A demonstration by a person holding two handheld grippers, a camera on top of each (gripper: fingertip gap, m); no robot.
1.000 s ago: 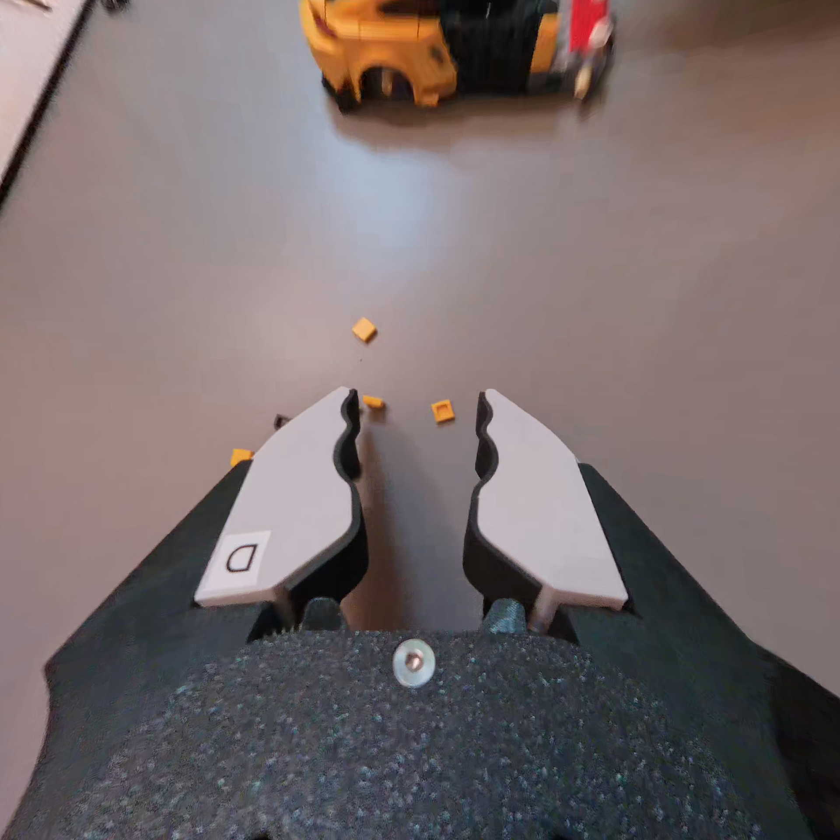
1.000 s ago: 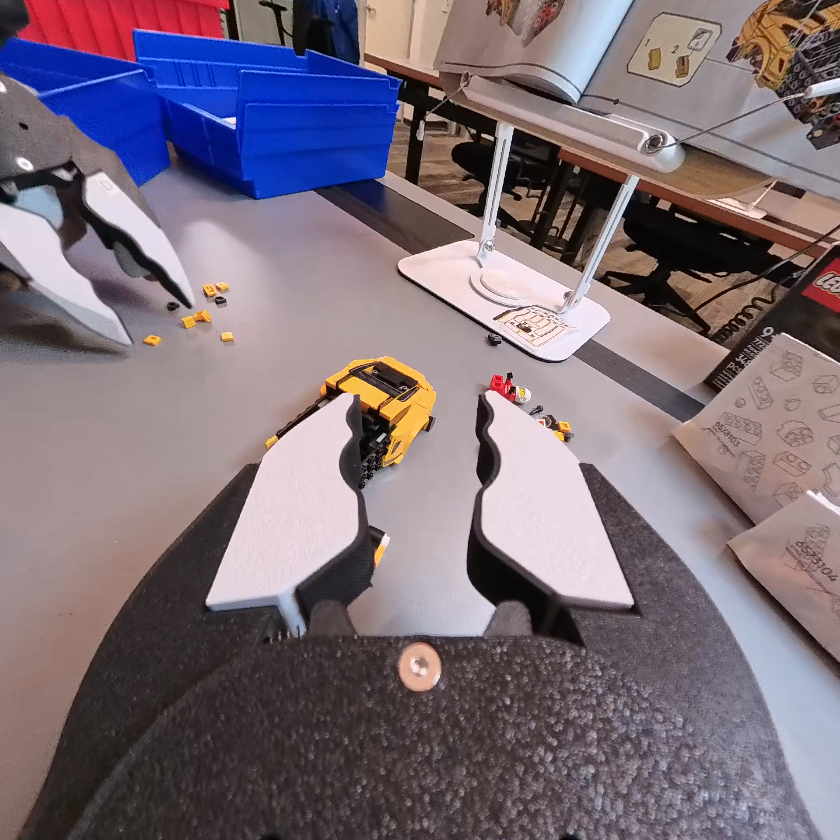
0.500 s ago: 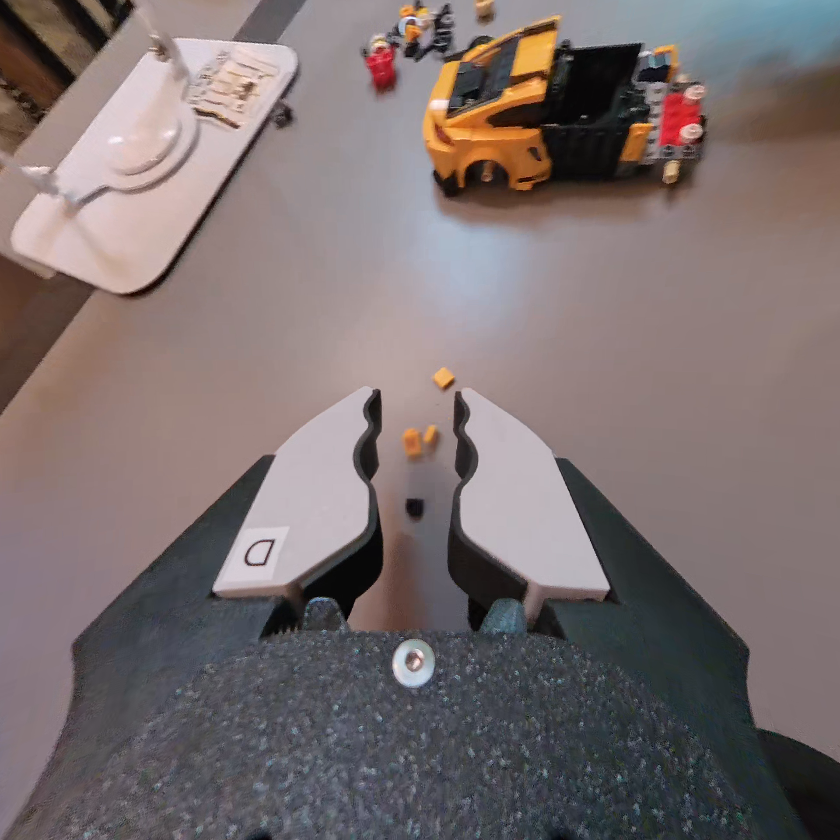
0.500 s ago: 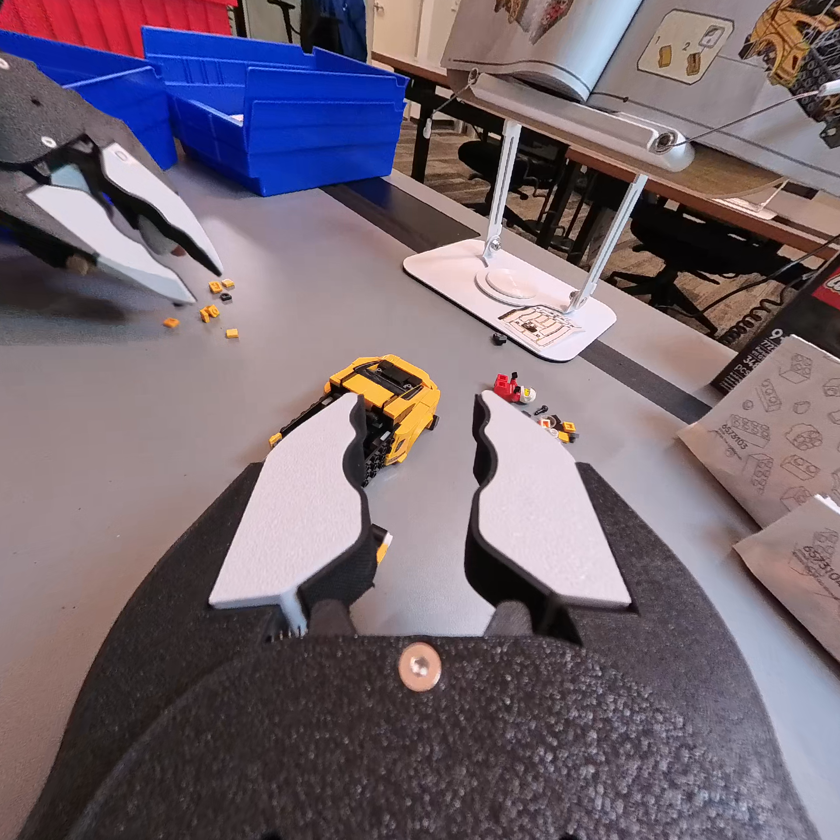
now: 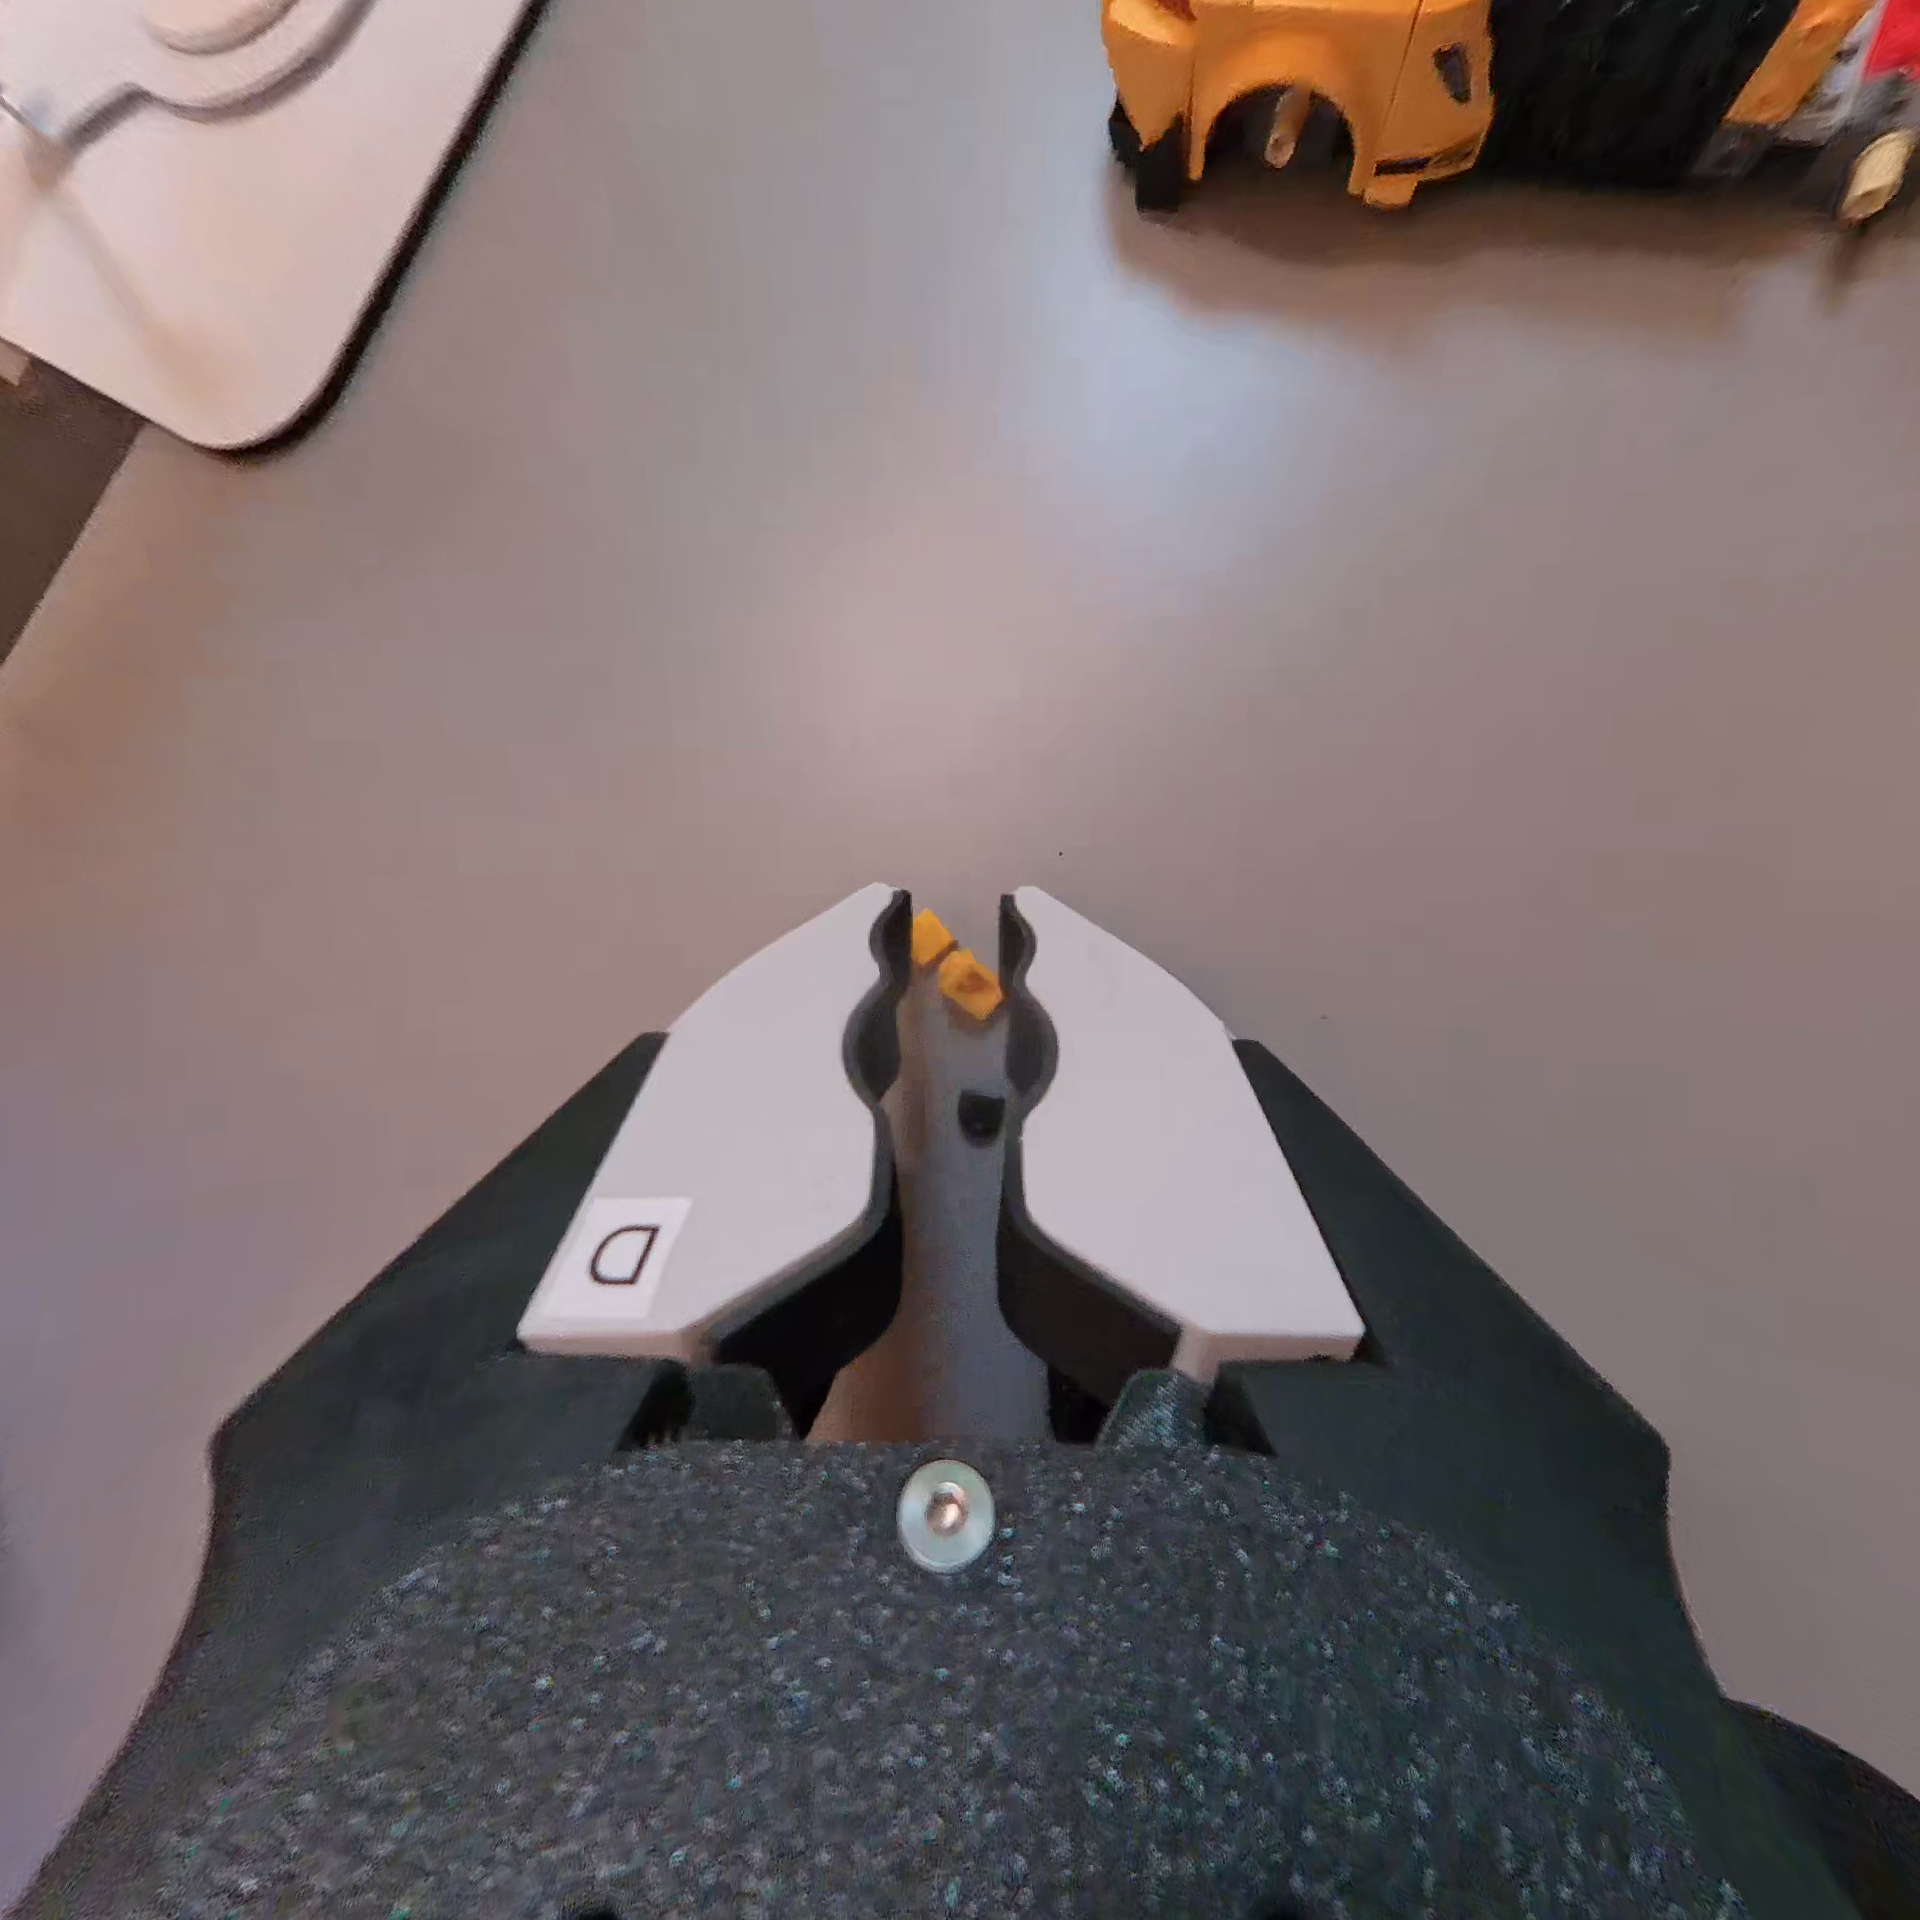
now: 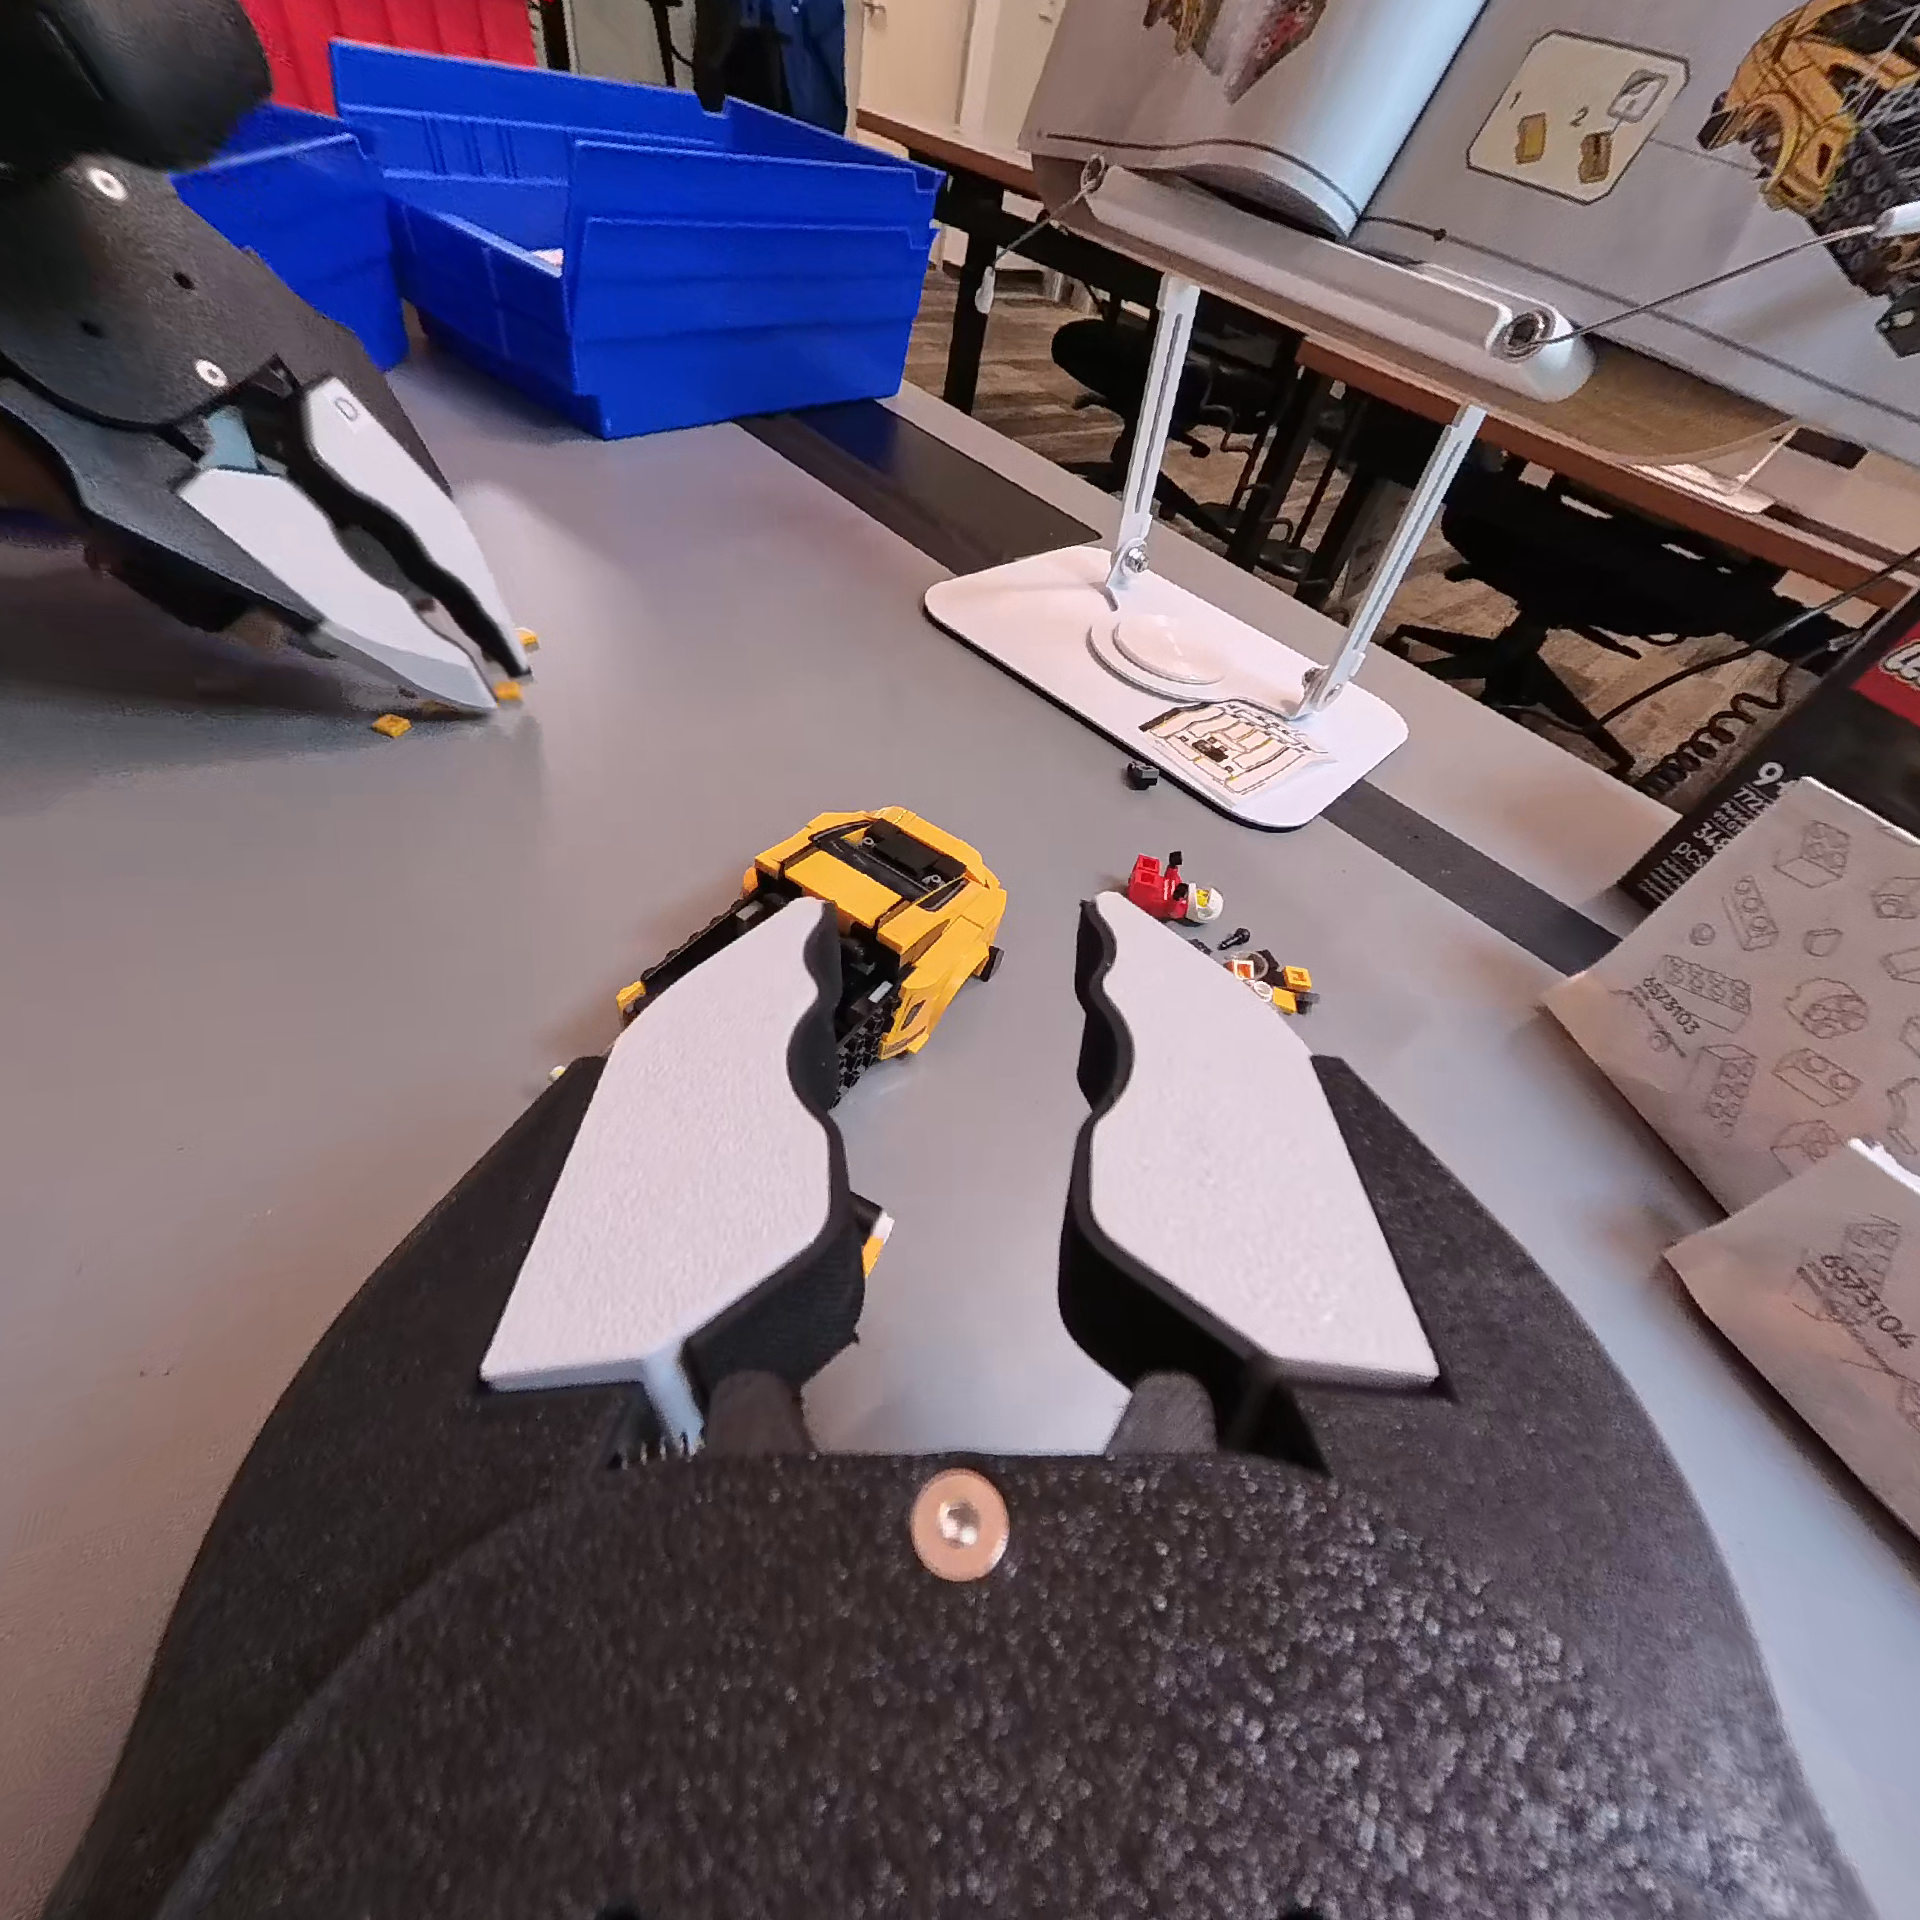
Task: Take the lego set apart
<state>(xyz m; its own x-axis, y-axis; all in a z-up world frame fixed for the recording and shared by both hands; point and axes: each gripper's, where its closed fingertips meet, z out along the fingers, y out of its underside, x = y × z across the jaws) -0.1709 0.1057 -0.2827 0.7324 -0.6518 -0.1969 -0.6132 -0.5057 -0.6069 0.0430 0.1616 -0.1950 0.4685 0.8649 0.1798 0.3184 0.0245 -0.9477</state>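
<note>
Left wrist view looks down along the left tongs [image 5: 954,914] to the grey table [image 5: 935,520], where their tips stand narrow, almost closed, around two tiny yellow pieces [image 5: 951,961] wedged between them near the tips; whether the pieces are truly pinched or only lie on the table between the tips cannot be told. A small black piece [image 5: 977,1117] lies farther back in the gap. At the top edge sits the yellow and black car [image 5: 1455,94], blurred, well apart from these tongs. Right wrist view shows the right tongs [image 6: 951,914] wide apart and holding nothing, hovering low over the table just before the car [image 6: 883,914], whose hind part the left finger hides. Beside the car lies a small heap of loose parts [image 6: 1226,935], red, black and orange. Far left in this view the left tongs [image 6: 488,675] tilt down to the table among more yellow bits [image 6: 393,725]. The step in hand seems to be sorting or picking up small pieces already pulled off, while the car is only partly taken apart. Next, the left tongs likely need a firm, careful close on the bits, since they are tiny and could flick away; the right tongs would then need to close on the car to steady it. Two blue bins [image 6: 665,260] stand at the far end of the table; their contents are not visible from here. A white stand [image 6: 1164,644] holds an open booklet [image 6: 1558,114] above, and paper bags [image 6: 1766,987] lie at right.
</note>
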